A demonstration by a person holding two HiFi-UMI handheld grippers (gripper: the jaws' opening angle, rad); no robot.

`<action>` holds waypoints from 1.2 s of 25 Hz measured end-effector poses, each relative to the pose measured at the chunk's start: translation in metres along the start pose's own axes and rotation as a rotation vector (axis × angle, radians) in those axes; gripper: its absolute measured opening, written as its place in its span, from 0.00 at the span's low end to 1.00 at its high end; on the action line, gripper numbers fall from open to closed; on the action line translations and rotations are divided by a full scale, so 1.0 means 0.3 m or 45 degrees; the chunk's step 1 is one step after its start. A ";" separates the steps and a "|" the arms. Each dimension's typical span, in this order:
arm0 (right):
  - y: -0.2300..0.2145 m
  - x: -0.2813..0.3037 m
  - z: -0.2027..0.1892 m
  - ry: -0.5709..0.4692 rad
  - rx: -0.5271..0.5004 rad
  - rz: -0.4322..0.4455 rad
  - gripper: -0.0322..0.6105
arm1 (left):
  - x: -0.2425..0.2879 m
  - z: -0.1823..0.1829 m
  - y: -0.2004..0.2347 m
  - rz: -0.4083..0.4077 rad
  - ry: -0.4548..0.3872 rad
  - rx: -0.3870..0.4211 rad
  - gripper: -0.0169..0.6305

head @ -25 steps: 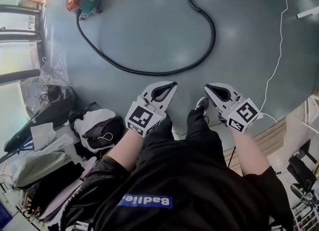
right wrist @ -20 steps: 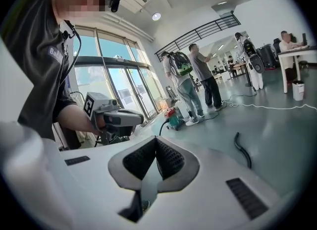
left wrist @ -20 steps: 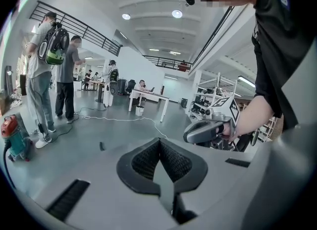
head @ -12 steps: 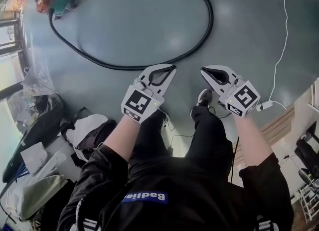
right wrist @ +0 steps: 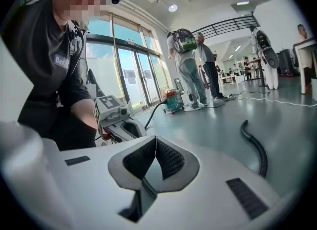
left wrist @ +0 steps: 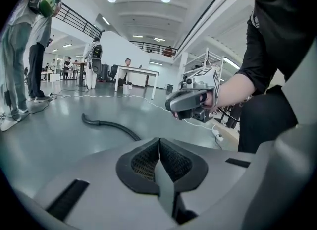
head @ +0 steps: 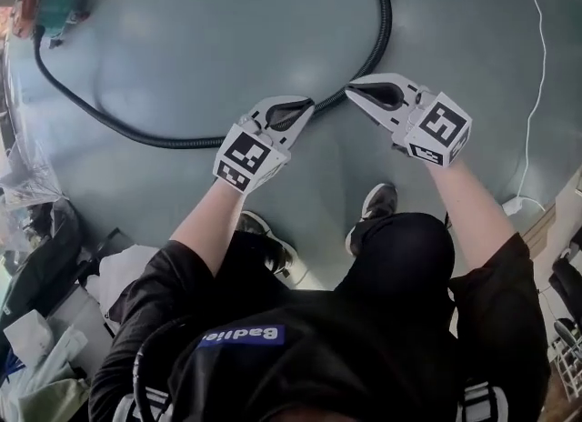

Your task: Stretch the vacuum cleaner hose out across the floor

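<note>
The black vacuum hose (head: 173, 142) lies in a wide loop on the grey floor. It runs from the green and red vacuum cleaner (head: 44, 0) at the top left, bends near me and runs away up the right side. My left gripper (head: 310, 102) is shut and empty, its tip just left of the hose's near bend. My right gripper (head: 350, 92), also shut and empty, points at the same bend from the right. The left gripper view shows the hose's far end (left wrist: 110, 125) and the right gripper (left wrist: 190, 103). The right gripper view shows the hose (right wrist: 258, 148), the vacuum cleaner (right wrist: 173, 100) and the left gripper (right wrist: 119, 123).
A thin white cable (head: 538, 93) runs down the right to a power strip (head: 513, 204). Bags and clutter (head: 50, 256) lie at the lower left. People stand by the vacuum cleaner (right wrist: 189, 70) and at the left (left wrist: 20, 50). A table (left wrist: 136, 73) stands far back.
The person has bent down and both grippers have dropped towards the floor. Their tips, earlier well short of the hose, now sit beside its near bend. Both stayed shut.
</note>
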State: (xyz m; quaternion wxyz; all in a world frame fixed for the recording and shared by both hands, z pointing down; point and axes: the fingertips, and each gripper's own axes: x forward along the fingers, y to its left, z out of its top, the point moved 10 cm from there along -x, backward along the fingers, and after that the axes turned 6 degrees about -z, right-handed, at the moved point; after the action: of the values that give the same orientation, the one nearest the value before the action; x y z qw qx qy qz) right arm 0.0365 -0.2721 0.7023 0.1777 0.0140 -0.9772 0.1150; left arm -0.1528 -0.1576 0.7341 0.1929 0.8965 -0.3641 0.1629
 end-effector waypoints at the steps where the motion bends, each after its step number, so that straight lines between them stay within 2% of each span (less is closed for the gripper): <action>1: -0.026 0.033 -0.062 0.021 -0.021 0.022 0.06 | 0.052 -0.063 0.032 -0.011 0.012 0.004 0.04; 4: -0.071 0.112 -0.203 0.103 -0.106 0.081 0.06 | 0.178 -0.232 0.096 -0.044 0.098 0.028 0.04; 8: -0.122 0.162 -0.337 0.229 -0.190 0.108 0.06 | 0.308 -0.443 0.109 -0.076 0.336 0.074 0.05; 9: -0.141 0.170 -0.363 0.254 -0.203 0.104 0.06 | 0.337 -0.494 0.113 -0.071 0.399 0.073 0.08; 12: -0.179 0.182 -0.424 0.319 -0.201 0.072 0.07 | 0.405 -0.629 0.127 -0.048 0.544 0.019 0.25; 14: -0.180 0.180 -0.452 0.372 -0.215 0.060 0.12 | 0.448 -0.693 0.122 -0.045 0.601 0.023 0.33; 17: -0.171 0.199 -0.481 0.469 -0.290 0.049 0.26 | 0.492 -0.772 0.123 -0.031 0.704 0.087 0.38; 20: -0.187 0.203 -0.512 0.591 -0.395 0.003 0.37 | 0.537 -0.873 0.112 -0.039 0.893 0.177 0.40; 22: -0.193 0.194 -0.540 0.684 -0.460 -0.027 0.41 | 0.552 -0.948 0.090 -0.070 1.016 0.240 0.41; 24: -0.198 0.185 -0.565 0.771 -0.519 -0.048 0.41 | 0.547 -0.971 0.086 -0.094 1.057 0.237 0.41; 26: -0.215 0.170 -0.586 0.855 -0.584 -0.076 0.41 | 0.548 -0.952 0.094 -0.151 1.080 0.210 0.32; 27: -0.223 0.161 -0.596 0.900 -0.635 -0.087 0.41 | 0.543 -0.928 0.095 -0.198 1.078 0.201 0.32; 30: -0.239 0.157 -0.626 1.049 -0.874 -0.086 0.45 | 0.469 -0.790 0.096 -0.352 0.990 0.196 0.32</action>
State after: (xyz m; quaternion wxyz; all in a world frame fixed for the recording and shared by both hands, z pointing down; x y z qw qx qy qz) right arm 0.0618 -0.2980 0.9056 0.5445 -0.0598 -0.8070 -0.2208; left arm -0.1134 -0.1495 1.0083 0.2685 0.8204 -0.1273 0.4886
